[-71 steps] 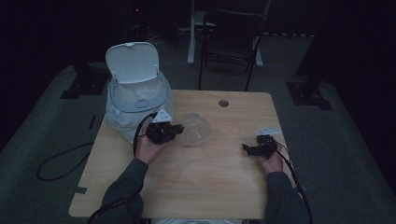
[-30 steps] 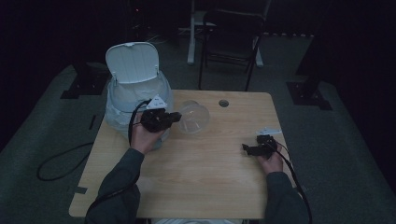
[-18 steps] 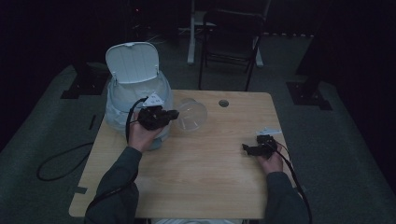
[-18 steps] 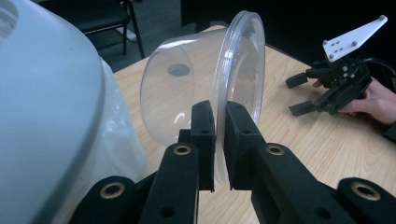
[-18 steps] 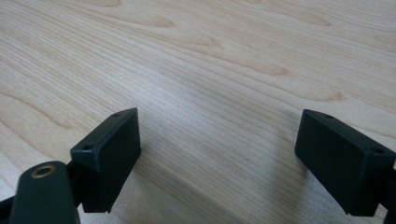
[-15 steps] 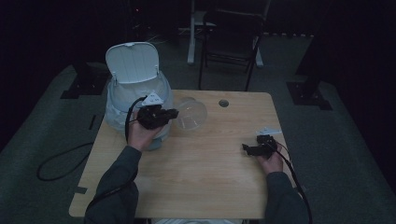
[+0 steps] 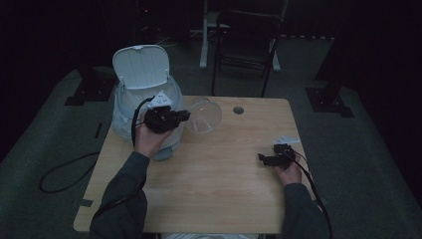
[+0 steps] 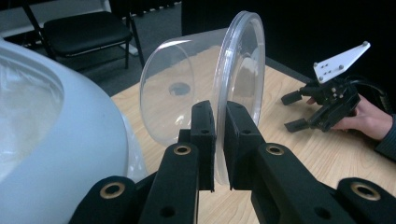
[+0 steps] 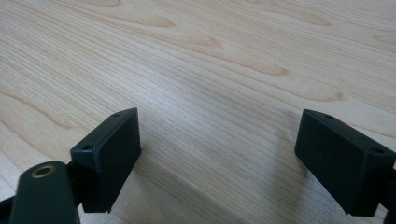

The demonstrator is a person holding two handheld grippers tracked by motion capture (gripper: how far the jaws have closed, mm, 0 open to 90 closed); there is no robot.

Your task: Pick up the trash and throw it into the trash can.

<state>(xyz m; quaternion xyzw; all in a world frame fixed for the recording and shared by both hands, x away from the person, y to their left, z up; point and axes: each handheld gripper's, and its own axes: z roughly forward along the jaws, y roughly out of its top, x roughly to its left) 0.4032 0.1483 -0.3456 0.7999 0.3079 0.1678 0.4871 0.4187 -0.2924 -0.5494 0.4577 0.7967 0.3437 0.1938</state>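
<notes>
The left hand-held gripper (image 7: 185, 116) was raised over the far left part of the desk (image 7: 214, 199), just in front of a white bin (image 7: 130, 112) whose lid (image 7: 141, 67) stood swung up and open. Its jaws were nearly together and clamped on the rim of a clear plastic bowl (image 7: 204, 115). In the left gripper view the bowl (image 8: 205, 79) was turned on its side, its rim standing upright between the two black pads, one pad inside the rim and one outside, with the bowl's rounded body bulging away to the left, toward the bin's pale wall (image 8: 56, 154). The bowl hung in the air, reaching out to the right of the gripper and above the desk, with the bin just beside it on the left.

The right hand-held gripper (image 7: 263, 159) lay low at the near right of the desk, well apart from the bowl, with the person's hand (image 7: 288, 173) around it. Its jaws stood wide open with nothing between them; in the right gripper view (image 9: 217, 158) only bare wood grain showed between the two pads. From the left gripper view, that gripper (image 8: 294, 112) rested on the desk at the far right, its grey plate tilted up.

A black chair (image 7: 246, 37) stood on the floor beyond the far edge of the desk.
</notes>
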